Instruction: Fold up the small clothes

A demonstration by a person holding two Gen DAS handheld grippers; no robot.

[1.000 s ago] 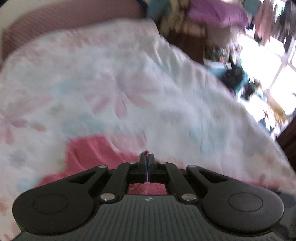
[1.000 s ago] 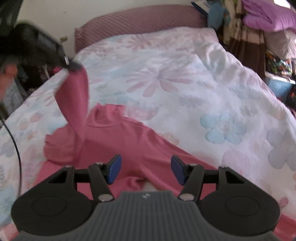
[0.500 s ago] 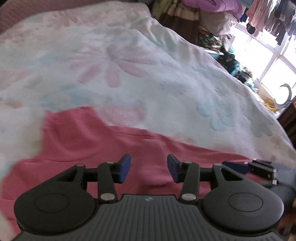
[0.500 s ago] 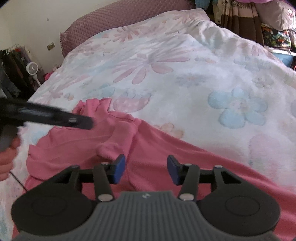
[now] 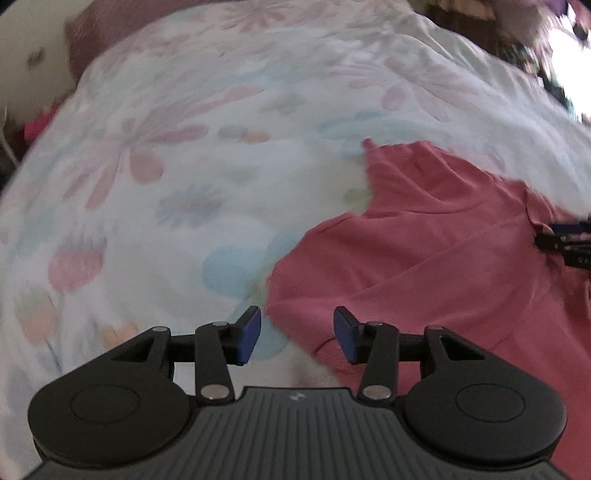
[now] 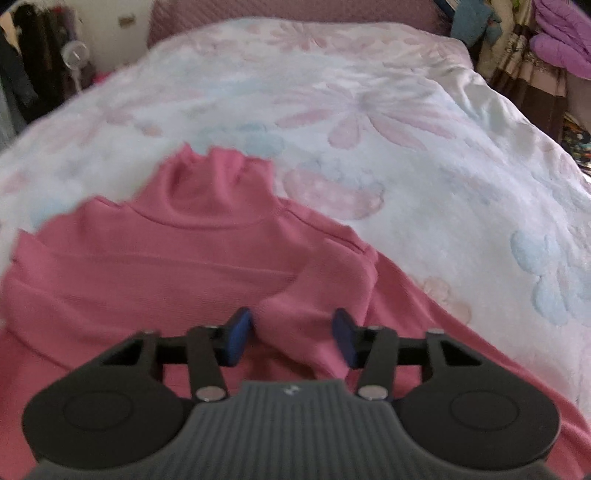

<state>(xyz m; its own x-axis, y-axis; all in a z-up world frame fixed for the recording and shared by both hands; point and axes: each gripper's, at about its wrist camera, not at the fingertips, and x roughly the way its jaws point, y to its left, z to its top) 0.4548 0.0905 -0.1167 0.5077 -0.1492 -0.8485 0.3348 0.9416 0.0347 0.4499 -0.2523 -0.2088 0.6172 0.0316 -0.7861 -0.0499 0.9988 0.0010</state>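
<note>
A pink turtleneck top (image 6: pixel 155 266) lies flat on the flowered duvet (image 6: pixel 388 110), collar (image 6: pixel 218 177) pointing away. One sleeve is folded across its body. My right gripper (image 6: pixel 291 338) hangs low over the top. Its jaws are closing around a raised fold of the sleeve (image 6: pixel 295 317), and the blue pads (image 6: pixel 238 338) do not press it. My left gripper (image 5: pixel 297 338) stands open over the top's (image 5: pixel 424 258) left edge, fabric by its right pad and bare duvet (image 5: pixel 184 166) by its left. The right gripper's (image 5: pixel 565 243) tip shows at that view's right edge.
The duvet covers the whole bed, with a padded mauve headboard (image 6: pixel 295 11) behind. A fan and hanging dark clothes (image 6: pixel 40 74) stand at the far left. Piled bedding and clothes (image 6: pixel 554 48) rise beside the bed at the right.
My left gripper has let go of the pink sleeve it held up, opened, and swung to the top's left edge. The sleeve now lies across the body. My right gripper has dropped closer to it.
</note>
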